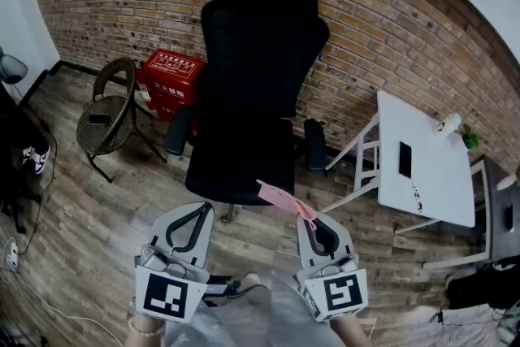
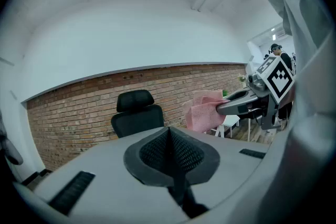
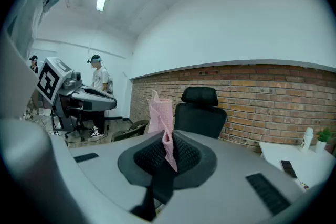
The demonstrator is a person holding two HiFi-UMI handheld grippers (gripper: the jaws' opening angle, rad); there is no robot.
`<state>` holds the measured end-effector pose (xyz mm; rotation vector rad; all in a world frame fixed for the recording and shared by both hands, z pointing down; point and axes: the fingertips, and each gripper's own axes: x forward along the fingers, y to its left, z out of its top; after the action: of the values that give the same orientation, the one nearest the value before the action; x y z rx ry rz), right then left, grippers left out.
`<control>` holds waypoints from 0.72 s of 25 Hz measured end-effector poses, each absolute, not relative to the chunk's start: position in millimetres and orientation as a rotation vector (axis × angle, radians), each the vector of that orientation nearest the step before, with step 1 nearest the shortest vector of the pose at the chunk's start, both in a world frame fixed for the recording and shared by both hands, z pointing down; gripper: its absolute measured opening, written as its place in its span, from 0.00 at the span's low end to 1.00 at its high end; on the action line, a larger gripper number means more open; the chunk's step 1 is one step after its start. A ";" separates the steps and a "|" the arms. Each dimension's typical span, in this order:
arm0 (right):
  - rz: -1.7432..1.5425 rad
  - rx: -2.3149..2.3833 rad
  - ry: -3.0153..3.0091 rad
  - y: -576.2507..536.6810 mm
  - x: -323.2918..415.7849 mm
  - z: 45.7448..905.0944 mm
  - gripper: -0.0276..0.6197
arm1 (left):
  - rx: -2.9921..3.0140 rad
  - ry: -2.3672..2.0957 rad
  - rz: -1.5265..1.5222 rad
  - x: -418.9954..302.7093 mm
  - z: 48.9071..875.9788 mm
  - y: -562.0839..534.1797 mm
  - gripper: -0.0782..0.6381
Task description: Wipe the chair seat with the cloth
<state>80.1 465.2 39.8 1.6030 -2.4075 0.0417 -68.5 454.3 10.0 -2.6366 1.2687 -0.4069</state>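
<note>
A black office chair (image 1: 248, 93) with a high back stands before the brick wall, its seat (image 1: 240, 162) facing me. My right gripper (image 1: 307, 217) is shut on a pink cloth (image 1: 283, 199), which sticks out over the seat's near right edge. In the right gripper view the pink cloth (image 3: 161, 123) stands up from the closed jaws, with the chair (image 3: 199, 110) behind it. My left gripper (image 1: 203, 211) is shut and holds nothing, just short of the seat's front edge. In the left gripper view the chair (image 2: 137, 115) sits ahead and the cloth (image 2: 202, 110) hangs from the right gripper (image 2: 220, 107).
A wicker chair (image 1: 110, 114) and a red box (image 1: 169, 81) stand left of the office chair. A white table (image 1: 422, 158) with a dark phone on it stands to the right. The floor is wooden planks; cables lie at the far left.
</note>
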 end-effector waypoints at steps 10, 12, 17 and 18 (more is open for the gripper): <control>0.047 1.615 -2.398 464.2 81.5 41.2 0.13 | -2.637 1.248 -0.417 -66.2 9.9 452.6 0.13; 0.048 1.614 -2.397 465.7 80.3 42.5 0.13 | -2.637 1.251 -0.409 -67.7 10.2 453.6 0.13; 0.036 1.597 -2.400 468.5 72.3 42.0 0.13 | -2.638 1.246 -0.400 -73.0 9.5 455.3 0.13; 0.036 1.602 -2.399 468.8 70.2 41.5 0.13 | -2.641 1.246 -0.401 -75.1 9.7 455.7 0.13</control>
<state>70.2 468.8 41.5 1.6016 -2.3994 0.0360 -75.1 455.7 9.7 -2.6410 1.2461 -0.4011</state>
